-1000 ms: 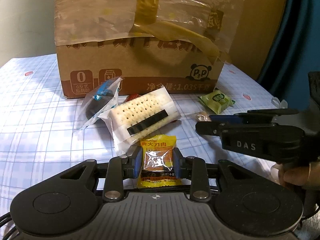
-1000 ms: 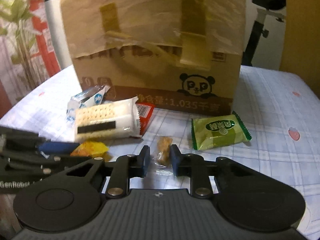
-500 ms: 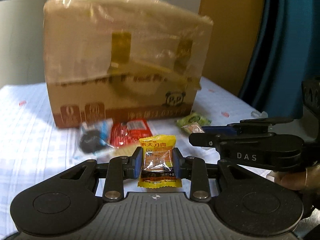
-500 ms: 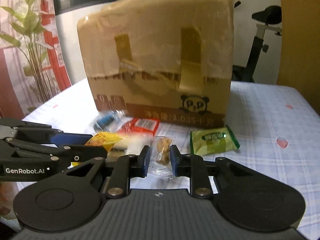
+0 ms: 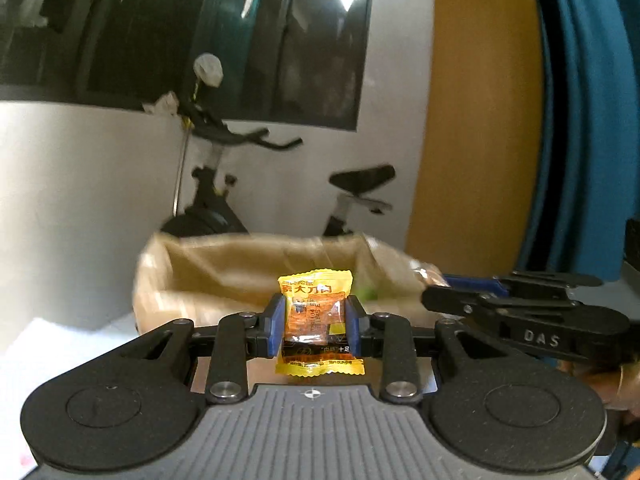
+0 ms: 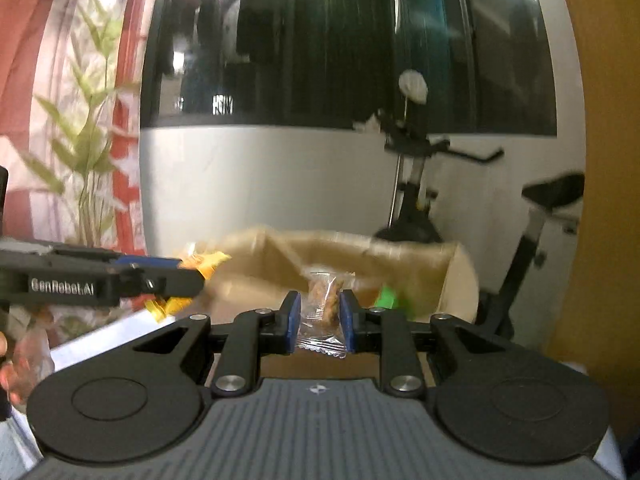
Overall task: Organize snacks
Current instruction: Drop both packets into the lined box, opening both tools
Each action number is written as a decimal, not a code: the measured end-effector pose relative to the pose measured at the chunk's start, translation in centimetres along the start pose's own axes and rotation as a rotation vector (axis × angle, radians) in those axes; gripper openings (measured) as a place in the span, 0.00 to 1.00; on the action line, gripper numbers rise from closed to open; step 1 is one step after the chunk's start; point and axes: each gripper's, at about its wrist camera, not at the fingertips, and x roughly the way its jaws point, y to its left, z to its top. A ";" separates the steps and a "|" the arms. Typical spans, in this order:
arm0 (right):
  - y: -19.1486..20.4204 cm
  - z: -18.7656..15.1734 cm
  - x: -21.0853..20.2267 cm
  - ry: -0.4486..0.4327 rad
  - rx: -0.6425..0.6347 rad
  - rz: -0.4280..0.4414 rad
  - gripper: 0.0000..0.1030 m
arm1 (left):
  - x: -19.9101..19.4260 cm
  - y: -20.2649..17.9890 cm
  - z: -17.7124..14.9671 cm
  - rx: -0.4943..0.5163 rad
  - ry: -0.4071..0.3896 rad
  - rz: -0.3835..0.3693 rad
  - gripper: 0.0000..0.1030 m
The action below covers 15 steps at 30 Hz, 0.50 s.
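Observation:
My left gripper (image 5: 315, 322) is shut on a yellow snack packet (image 5: 316, 320) and holds it in the air in front of the open top of the cardboard box (image 5: 224, 272). My right gripper (image 6: 319, 316) is shut on a clear packet of brown snack (image 6: 324, 308), also raised before the open cardboard box (image 6: 360, 256). Each gripper shows in the other's view, the right gripper (image 5: 440, 300) at the right and the left gripper (image 6: 192, 276) at the left with its yellow packet. Something green (image 6: 390, 298) lies inside the box.
An exercise bike (image 5: 224, 200) stands behind the box against a white wall. A plant (image 6: 88, 168) is at the left, a blue curtain (image 5: 592, 120) at the right. The white tablecloth (image 5: 60, 344) shows at the lower left.
Both grippers have risen from the table with their packets to the level of the box's open top. The other snacks on the table have dropped out of view.

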 end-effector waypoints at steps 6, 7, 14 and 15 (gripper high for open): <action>-1.9 1.5 5.2 0.070 -0.002 -0.053 0.23 | 5.1 2.8 3.6 -0.044 0.044 0.064 0.32; -2.1 1.4 6.0 0.088 0.000 -0.067 0.23 | 5.7 3.0 3.7 -0.040 0.057 0.075 0.32; -2.7 0.6 6.5 0.131 0.018 -0.066 0.35 | 7.2 3.8 3.6 -0.055 0.117 0.090 0.48; -2.8 0.5 6.1 0.124 0.025 -0.055 0.36 | 6.9 3.8 3.3 -0.045 0.115 0.087 0.48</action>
